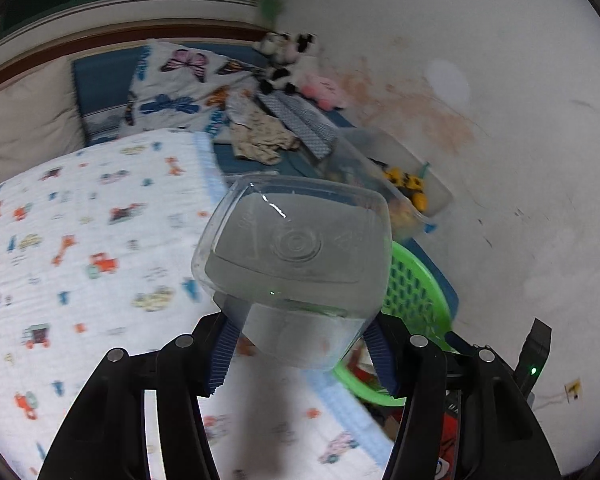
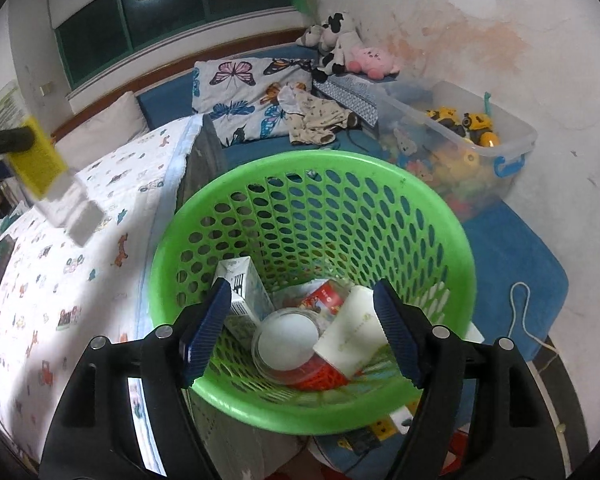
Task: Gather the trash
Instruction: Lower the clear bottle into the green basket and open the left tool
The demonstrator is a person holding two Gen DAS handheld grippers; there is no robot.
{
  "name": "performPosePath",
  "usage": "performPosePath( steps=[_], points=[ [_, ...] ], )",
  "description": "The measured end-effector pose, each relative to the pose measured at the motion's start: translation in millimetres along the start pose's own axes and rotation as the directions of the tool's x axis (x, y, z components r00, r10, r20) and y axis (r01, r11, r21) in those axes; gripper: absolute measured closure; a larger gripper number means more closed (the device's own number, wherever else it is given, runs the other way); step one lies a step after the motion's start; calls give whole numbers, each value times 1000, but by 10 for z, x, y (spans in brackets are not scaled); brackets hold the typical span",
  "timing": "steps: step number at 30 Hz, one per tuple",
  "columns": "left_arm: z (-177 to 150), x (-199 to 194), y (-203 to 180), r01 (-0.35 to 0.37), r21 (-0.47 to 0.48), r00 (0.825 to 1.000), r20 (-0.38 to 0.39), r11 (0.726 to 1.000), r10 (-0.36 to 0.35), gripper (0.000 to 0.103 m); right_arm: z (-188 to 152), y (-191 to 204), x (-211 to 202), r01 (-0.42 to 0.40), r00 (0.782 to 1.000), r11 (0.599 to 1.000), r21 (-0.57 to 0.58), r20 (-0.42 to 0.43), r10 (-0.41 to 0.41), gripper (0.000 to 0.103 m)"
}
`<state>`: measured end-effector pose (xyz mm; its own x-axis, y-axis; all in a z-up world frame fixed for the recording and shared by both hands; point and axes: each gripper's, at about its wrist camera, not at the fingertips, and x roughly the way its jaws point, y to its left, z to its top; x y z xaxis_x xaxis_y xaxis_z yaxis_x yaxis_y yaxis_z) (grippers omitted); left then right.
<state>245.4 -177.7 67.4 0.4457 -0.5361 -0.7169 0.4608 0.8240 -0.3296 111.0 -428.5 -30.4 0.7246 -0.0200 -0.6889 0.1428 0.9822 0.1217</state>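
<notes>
Bed (image 2: 60, 264) with white vehicle-print sheet, mostly bare. Blue mattress cover (image 2: 164, 100) at the far end carries a butterfly pillow (image 2: 240, 96), a plain white pillow (image 2: 104, 128), crumpled beige clothes (image 2: 316, 120), a folded patterned cloth (image 2: 352, 96), a cow plush (image 2: 332, 40) and a pink plush (image 2: 372, 60). Clear toy bin (image 2: 516, 136) sits on the blue mat (image 2: 516, 256) by the wall.

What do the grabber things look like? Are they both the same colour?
Yes, they match. The left gripper and the right gripper each have shiny black plastic arms shaped like open frames, dotted with round silver bolts. Their fingers are dark blue pads with tiny ridges. A small green light glows on a black part beside the left one. No sleeves or hands show.
</notes>
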Motion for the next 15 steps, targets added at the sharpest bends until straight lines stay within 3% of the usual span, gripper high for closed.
performPosePath(
  steps=[4,15],
  points=[
    [-54,213,-295,44,38,999,-34,998,-42,47,-98,-72,-107,16,1000,1000,-3,8,-16,29],
    [-268,754,-732,57,112,990,-138,992,-41,47,-352,-319,-227,20,1000,998,60,-1,-20,28]
  ],
)
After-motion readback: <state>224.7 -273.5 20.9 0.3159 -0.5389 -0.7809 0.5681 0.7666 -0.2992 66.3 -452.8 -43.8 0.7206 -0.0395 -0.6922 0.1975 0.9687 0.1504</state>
